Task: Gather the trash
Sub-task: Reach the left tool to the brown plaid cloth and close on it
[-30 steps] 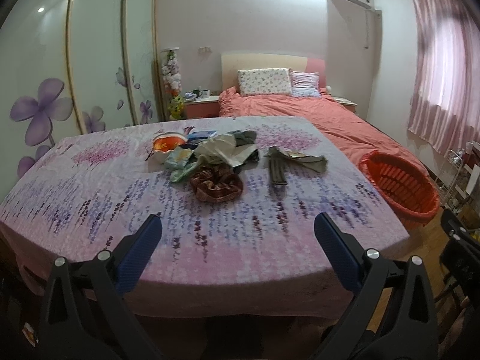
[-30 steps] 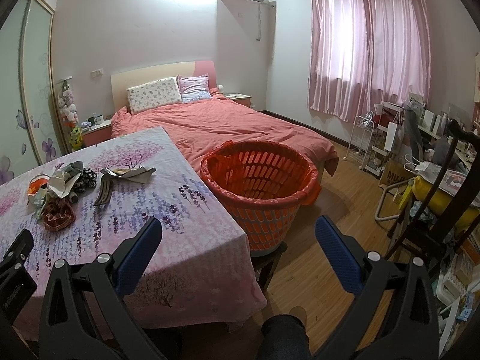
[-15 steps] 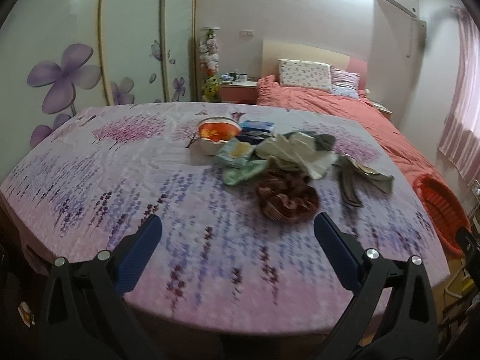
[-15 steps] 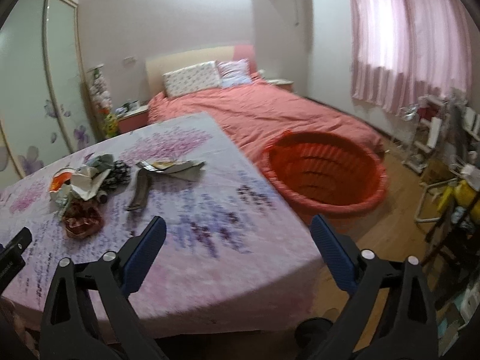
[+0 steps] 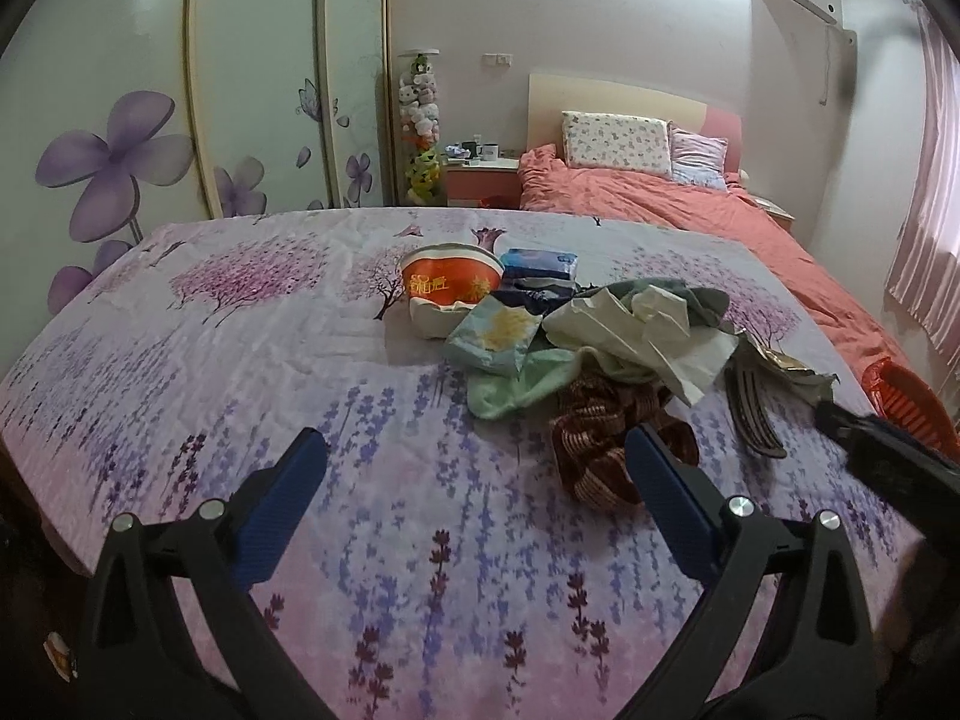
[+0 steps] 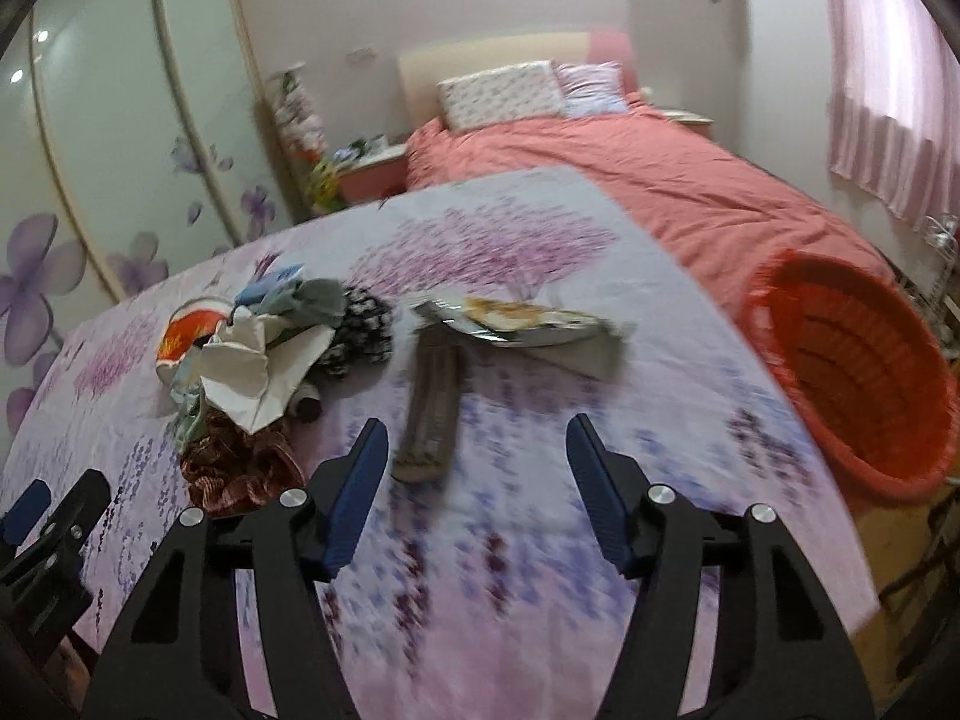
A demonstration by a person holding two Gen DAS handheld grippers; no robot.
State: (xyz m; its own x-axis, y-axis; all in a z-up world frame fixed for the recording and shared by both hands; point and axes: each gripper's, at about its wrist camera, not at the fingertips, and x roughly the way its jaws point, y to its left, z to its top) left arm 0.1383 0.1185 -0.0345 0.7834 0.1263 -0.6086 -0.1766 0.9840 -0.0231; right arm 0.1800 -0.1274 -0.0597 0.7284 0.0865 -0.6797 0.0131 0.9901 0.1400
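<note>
A pile of trash lies mid-table: an orange noodle cup (image 5: pixel 451 285), a pale snack packet (image 5: pixel 495 333), crumpled white paper (image 5: pixel 636 330), a brown striped wrapper (image 5: pixel 606 438), a dark flat wrapper (image 5: pixel 750 414). My left gripper (image 5: pixel 474 486) is open and empty, just short of the brown wrapper. My right gripper (image 6: pixel 477 468) is open and empty above the table, near the dark flat wrapper (image 6: pixel 432 414); a foil packet (image 6: pixel 522 324) lies beyond. The orange basket (image 6: pixel 852 384) stands off the table's right edge.
The table wears a lavender-print cloth (image 5: pixel 240 360). A pink bed (image 5: pixel 690 216) lies behind it, a floral wardrobe (image 5: pixel 120 120) to the left, pink curtains (image 6: pixel 888 90) to the right. The right gripper's body (image 5: pixel 888 456) shows at the left view's right edge.
Both grippers moved forward over the table toward the trash pile. The right view swung left from the basket to the table. Both stayed open.
</note>
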